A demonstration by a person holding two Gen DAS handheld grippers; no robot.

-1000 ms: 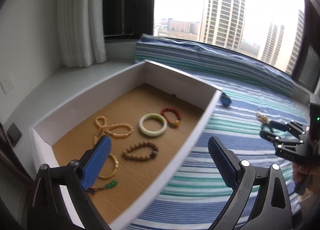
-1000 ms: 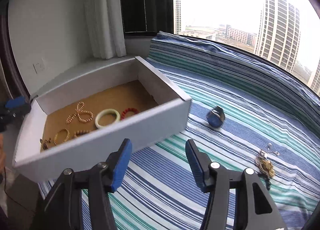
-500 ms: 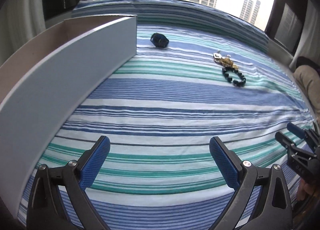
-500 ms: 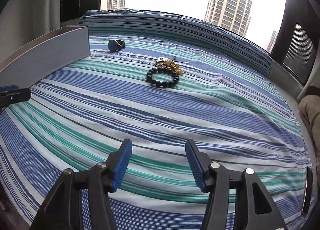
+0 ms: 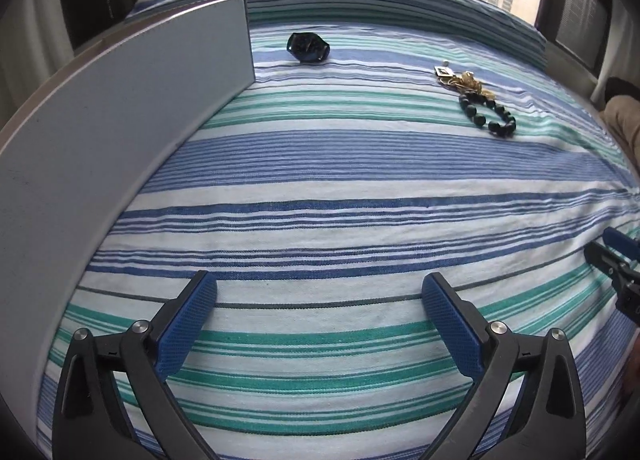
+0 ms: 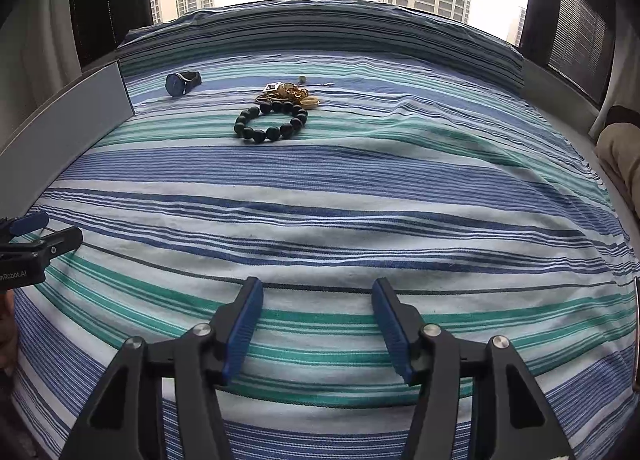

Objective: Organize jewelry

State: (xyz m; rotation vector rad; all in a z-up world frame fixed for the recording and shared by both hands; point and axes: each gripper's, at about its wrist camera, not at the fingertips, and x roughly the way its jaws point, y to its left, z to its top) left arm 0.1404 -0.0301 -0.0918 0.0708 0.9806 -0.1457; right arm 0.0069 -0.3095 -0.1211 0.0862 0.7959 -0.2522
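Both grippers hover low over a striped bedspread (image 6: 360,188), jaws apart & holding nothing: left gripper (image 5: 320,300) w/ a wide gap, right gripper (image 6: 318,310) narrower. Far across the cloth, a dark bead bracelet (image 6: 272,120) touches a tangle of gold jewelry (image 6: 290,94); a blue watch (image 6: 182,82) lies left of them, near the grey box wall (image 5: 120,108) at far left

On the bedspread (image 6: 360,188) the box (image 5: 100,132) stands at the left; the watch (image 6: 182,83) lies just beyond its far corner. Right of the watch sits the chain tangle (image 6: 290,93); the bead bracelet (image 6: 272,120) touches its near side.
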